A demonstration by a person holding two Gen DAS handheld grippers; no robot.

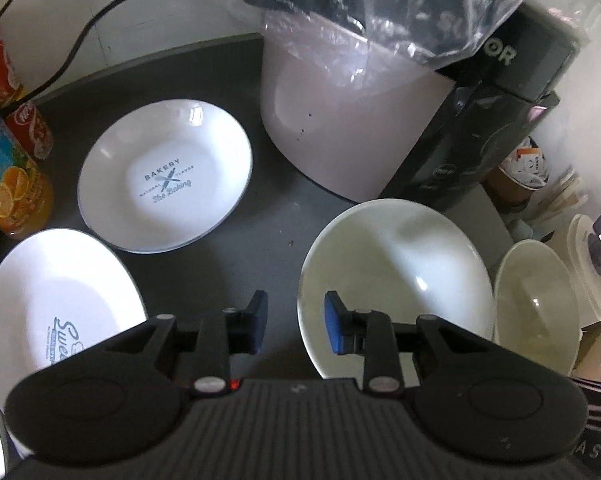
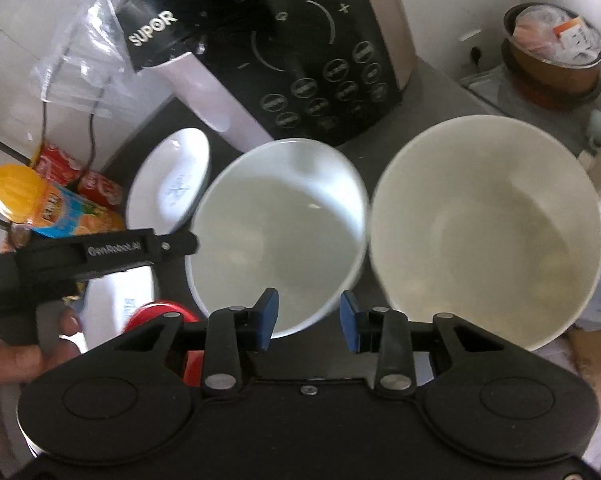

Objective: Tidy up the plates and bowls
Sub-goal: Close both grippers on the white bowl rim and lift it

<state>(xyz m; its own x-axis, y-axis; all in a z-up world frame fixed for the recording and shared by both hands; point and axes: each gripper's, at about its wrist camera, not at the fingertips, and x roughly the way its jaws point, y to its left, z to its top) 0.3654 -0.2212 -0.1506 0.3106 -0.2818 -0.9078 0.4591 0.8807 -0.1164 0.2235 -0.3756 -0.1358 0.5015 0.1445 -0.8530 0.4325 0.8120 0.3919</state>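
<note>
In the left wrist view, a white "Bakery" plate [image 1: 165,174] lies on the dark counter [image 1: 260,240], a white "Sweet" plate [image 1: 56,300] at near left, a plain white bowl [image 1: 396,280] at right and a cream bowl [image 1: 536,304] beyond it. My left gripper [image 1: 294,326] is open and empty above the counter, its right finger over the plain bowl's rim. In the right wrist view, the white bowl [image 2: 280,228] and cream bowl [image 2: 484,228] sit side by side. My right gripper [image 2: 308,320] is open and empty, just before the gap between them. The left gripper's body [image 2: 100,256] shows at left.
A pink and black Supor cooker [image 1: 360,128] with a plastic bag [image 1: 400,4] on top stands behind the bowls. Red cans [image 1: 28,124] and an orange juice bottle [image 1: 12,184] stand at the left. A brown pot [image 2: 552,60] sits at back right.
</note>
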